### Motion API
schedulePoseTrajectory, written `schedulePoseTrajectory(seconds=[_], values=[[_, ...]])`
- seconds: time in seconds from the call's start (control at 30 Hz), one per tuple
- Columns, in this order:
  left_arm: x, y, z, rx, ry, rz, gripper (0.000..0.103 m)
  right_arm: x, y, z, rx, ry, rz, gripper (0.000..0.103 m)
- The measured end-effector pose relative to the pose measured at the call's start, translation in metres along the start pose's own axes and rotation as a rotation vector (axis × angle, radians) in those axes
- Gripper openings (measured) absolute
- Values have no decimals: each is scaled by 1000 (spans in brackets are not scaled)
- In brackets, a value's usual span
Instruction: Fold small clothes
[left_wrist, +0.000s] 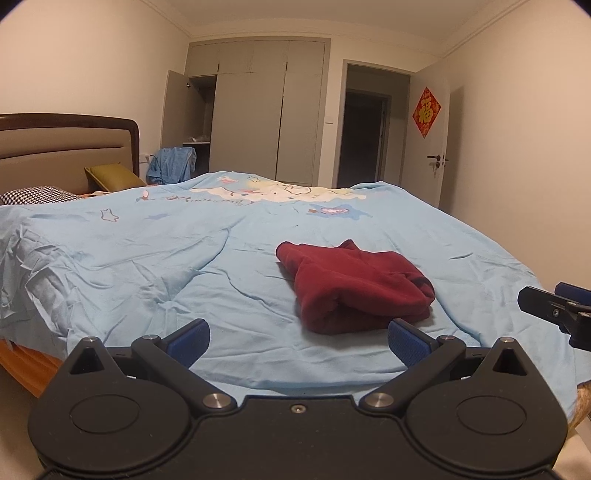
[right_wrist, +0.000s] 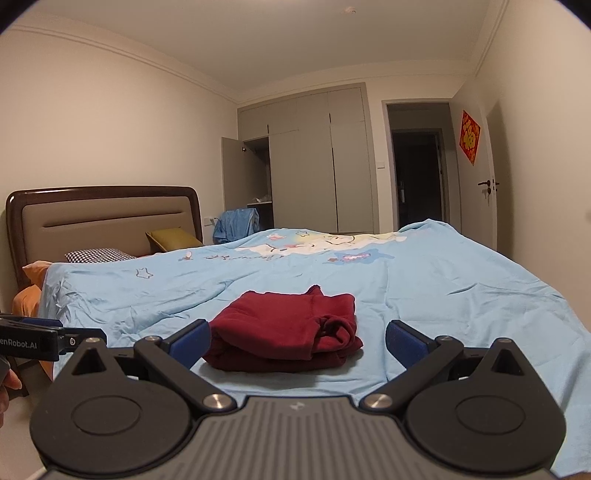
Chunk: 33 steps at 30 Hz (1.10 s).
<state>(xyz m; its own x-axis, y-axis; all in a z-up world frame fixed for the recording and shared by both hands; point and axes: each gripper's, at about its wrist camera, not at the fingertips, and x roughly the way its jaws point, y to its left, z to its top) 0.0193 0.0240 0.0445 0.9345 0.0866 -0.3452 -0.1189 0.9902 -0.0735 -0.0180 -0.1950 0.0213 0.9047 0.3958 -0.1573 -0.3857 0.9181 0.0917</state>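
A dark red garment (left_wrist: 356, 288) lies folded into a compact bundle on the light blue bedspread (left_wrist: 147, 266). My left gripper (left_wrist: 297, 341) is open just in front of the bundle, with nothing between its blue pads. In the right wrist view the same red garment (right_wrist: 286, 338) sits straight ahead, and my right gripper (right_wrist: 297, 341) is open, its left pad close beside the bundle's near edge. The right gripper's tip (left_wrist: 554, 308) shows at the right edge of the left wrist view, and the left gripper (right_wrist: 48, 338) shows at the left edge of the right wrist view.
The bed has a padded headboard (right_wrist: 103, 218) with an olive cushion (right_wrist: 170, 238) and a checked pillow (right_wrist: 98, 255). A blue garment (right_wrist: 236, 223) hangs past the bed's far side. A grey wardrobe (right_wrist: 317, 162) with one door open and a dark doorway (right_wrist: 417, 177) stand behind.
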Motion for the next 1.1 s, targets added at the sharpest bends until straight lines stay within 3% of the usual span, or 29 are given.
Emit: schedulePoseTrajectory(seconds=[1.1], values=[[-1,3,0,-9,6,16,102,2,-3,0,2,-1,-11,103]])
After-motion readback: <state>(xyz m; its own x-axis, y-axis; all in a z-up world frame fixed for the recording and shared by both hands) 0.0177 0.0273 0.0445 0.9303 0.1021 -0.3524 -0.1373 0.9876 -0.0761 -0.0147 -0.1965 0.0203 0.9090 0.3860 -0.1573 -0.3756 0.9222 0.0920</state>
